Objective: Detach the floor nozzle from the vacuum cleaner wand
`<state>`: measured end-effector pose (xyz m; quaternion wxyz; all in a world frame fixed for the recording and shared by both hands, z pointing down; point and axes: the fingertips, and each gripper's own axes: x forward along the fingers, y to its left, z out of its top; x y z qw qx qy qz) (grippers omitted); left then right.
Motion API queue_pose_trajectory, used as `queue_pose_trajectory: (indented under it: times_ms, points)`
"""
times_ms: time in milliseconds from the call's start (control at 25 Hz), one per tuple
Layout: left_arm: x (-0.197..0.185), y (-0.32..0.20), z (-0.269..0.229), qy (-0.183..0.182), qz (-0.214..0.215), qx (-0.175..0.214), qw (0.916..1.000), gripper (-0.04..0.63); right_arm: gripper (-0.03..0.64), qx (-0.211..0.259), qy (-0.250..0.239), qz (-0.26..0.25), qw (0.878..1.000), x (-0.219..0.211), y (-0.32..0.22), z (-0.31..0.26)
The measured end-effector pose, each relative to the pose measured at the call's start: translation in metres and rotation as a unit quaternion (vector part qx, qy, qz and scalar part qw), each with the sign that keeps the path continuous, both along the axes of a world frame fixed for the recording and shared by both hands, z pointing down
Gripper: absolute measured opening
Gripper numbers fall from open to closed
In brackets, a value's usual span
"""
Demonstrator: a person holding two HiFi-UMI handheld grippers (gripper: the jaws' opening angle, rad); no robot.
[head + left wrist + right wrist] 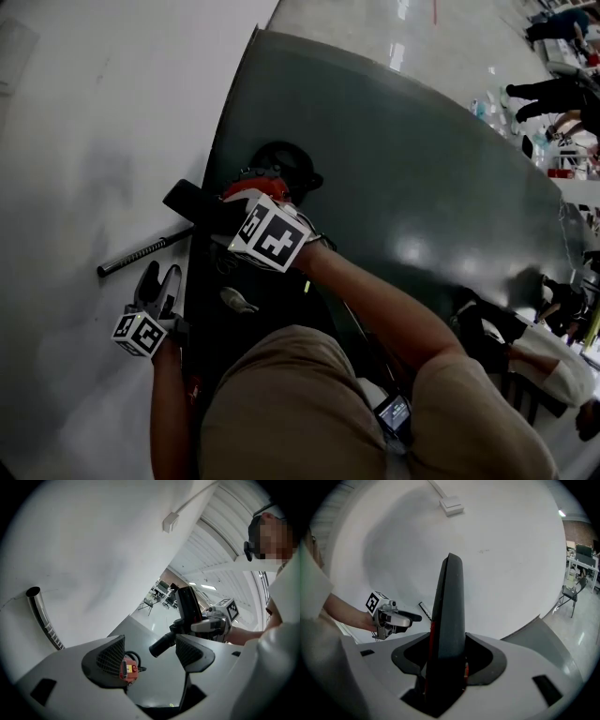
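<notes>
The black floor nozzle (449, 620) stands upright between the jaws of my right gripper (447, 660), which is shut on it. In the head view the nozzle (192, 202) juts left of that gripper (234, 214). The ribbed metal wand (141, 253) lies apart on the pale floor, its open end (33, 591) showing in the left gripper view. My left gripper (159, 275) hovers just below the wand, open and empty. Past its jaws (150, 653) the nozzle's black neck (161, 644) points toward me.
A dark mat (394, 169) covers the floor ahead, with a black round vacuum part (286, 164) and a small red piece with a cable (129, 670) on it. A white wall carries a junction box (452, 506). People sit and stand at the right (553, 94).
</notes>
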<state>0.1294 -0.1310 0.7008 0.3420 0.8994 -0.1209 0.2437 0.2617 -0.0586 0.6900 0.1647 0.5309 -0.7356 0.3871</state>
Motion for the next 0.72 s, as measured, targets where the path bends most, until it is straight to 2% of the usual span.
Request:
queue_pose_trajectory:
  times_ms: [200, 320, 480, 720]
  points:
    - [-0.006, 0.001, -0.007, 0.032, 0.021, -0.001, 0.9993, 0.351, 0.225, 0.004, 0.012, 0.011, 1.000, -0.024, 0.003, -0.025]
    - [-0.010, -0.001, -0.018, 0.056, 0.033, 0.014, 0.9978, 0.351, 0.225, 0.015, 0.027, 0.030, 0.999, -0.030, 0.007, -0.043]
    - [-0.057, -0.015, -0.044, 0.082, 0.032, 0.034, 0.9956, 0.351, 0.225, 0.042, 0.034, 0.079, 0.995, -0.058, 0.005, -0.069]
    - [-0.125, -0.024, -0.052, 0.103, 0.006, 0.034, 0.9941, 0.350, 0.225, 0.068, 0.020, 0.141, 0.988, -0.097, 0.008, -0.088]
